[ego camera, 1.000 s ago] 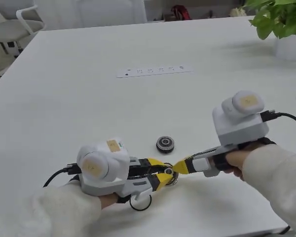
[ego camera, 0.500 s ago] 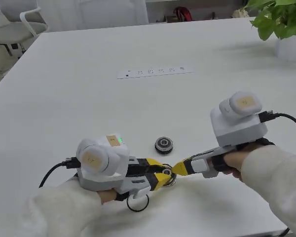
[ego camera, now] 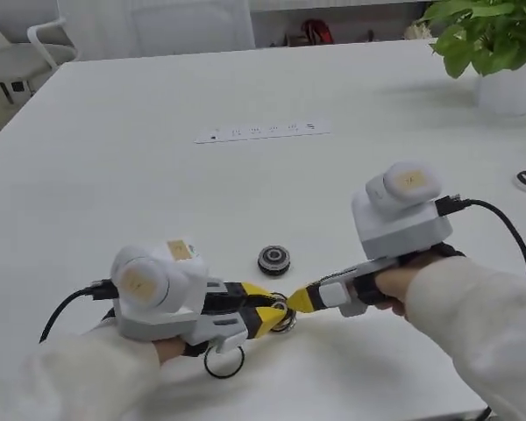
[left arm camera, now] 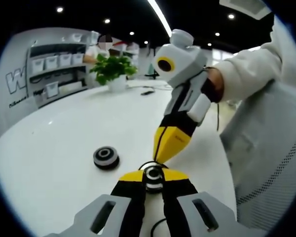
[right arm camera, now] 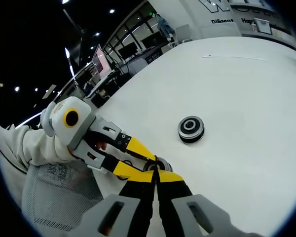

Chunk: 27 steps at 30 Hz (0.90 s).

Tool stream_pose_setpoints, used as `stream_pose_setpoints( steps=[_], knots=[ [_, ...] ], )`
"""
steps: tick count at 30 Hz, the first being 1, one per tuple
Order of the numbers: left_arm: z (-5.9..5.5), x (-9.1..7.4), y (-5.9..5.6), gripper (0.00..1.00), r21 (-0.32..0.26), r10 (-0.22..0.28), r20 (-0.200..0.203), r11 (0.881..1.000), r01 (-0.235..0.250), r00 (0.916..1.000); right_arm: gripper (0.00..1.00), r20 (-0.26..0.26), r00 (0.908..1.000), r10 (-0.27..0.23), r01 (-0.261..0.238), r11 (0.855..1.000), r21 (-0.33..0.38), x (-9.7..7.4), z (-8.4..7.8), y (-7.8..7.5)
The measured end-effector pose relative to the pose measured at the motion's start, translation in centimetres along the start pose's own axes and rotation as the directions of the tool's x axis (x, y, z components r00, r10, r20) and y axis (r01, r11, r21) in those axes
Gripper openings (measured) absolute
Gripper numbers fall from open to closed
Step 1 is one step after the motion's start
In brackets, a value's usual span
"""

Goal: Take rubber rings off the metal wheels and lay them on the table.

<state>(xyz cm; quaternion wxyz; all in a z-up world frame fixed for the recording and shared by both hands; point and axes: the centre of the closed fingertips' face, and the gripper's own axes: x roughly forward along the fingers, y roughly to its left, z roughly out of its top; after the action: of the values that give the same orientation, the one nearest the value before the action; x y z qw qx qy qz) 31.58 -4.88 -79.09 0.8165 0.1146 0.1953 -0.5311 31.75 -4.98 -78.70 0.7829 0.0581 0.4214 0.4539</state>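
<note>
While clamping the left tool (ego camera: pixel 273 317) narrowly around one metal wheel (left arm camera: pixel 153 178), hold steady and low over the tabletop (ego camera: pixel 158 175). Work with the right tool (right arm camera: pixel 157 174), pinched almost shut, tips touching that wheel's rim; cannot tell about any hold on the rubber ring (left arm camera: pixel 153 168) yet. Hook under the ring's edge, then peel outward, straight away from the left tool, slowly, without twisting, to avoid levering the wheel loose. Expect stretch and a snap back. Lay the freed ring flat, near the second wheel (ego camera: pixel 273 260) resting just beyond both tools.
</note>
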Motion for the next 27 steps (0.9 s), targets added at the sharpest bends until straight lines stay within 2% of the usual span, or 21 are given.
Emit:
stream_pose_setpoints(
  steps=[3, 7, 9, 12, 15, 17, 19, 22, 27],
  knots=[
    [0.1, 0.0, 0.0, 0.13, 0.003, -0.006, -0.003, 1.0, 0.006, 1.0, 0.0, 0.003, 1.0, 0.001, -0.001, 1.0, 0.004, 0.0, 0.1, -0.1],
    [1.1, -0.4, 0.0, 0.13, 0.014, -0.001, 0.01, 1.0, 0.001, 1.0, 0.0, 0.016, 0.9999, 0.004, -0.004, 1.0, 0.007, -0.2, 0.4, -0.2],
    [2.1, -0.8, 0.4, 0.17, 0.014, 0.02, 0.037, 1.0, -0.02, 0.9991, 0.0, 0.018, 0.9998, 0.002, -0.002, 1.0, 0.003, -0.3, 0.6, -0.2],
    [2.8, -1.3, 0.8, 0.25, 0.002, 0.041, 0.048, 0.999, -0.041, 0.998, 0.0, 0.022, 0.9998, 0.003, -0.004, 1.0, 0.006, -0.3, 0.6, -0.1],
    [2.8, -2.0, 0.6, 0.27, 0.034, 0.041, 0.034, 0.999, -0.042, 0.9986, 0.0, 0.027, 0.9996, 0.007, -0.007, 1.0, 0.006, -0.4, 0.7, 0.1],
    [2.5, -2.4, 0.1, 0.29, 0.048, 0.016, 0.012, 0.999, -0.017, 0.9998, 0.0, 0.037, 0.9992, 0.013, -0.013, 1.0, 0.002, -0.5, 1.1, 0.4],
    [2.4, -2.8, 0.0, 0.32, 0.08, 0.015, -0.011, 0.997, -0.014, 0.9998, 0.0, 0.044, 0.9989, 0.019, -0.019, 1.0, -0.001, -0.5, 1.3, 0.7],
    [2.7, -3.3, -0.1, 0.39, 0.068, -0.002, -0.009, 0.998, 0.002, 1.0, 0.0, 0.048, 0.9986, 0.022, -0.022, 1.0, -0.007, -0.5, 1.4, 1.1],
    [3.1, -4.5, 0.3, 0.54, 0.061, 0.004, -0.003, 0.998, -0.004, 1.0, 0.0, 0.074, 0.9968, 0.031, -0.031, 1.0, 0.002, -0.8, 1.9, 1.3]
  ],
)
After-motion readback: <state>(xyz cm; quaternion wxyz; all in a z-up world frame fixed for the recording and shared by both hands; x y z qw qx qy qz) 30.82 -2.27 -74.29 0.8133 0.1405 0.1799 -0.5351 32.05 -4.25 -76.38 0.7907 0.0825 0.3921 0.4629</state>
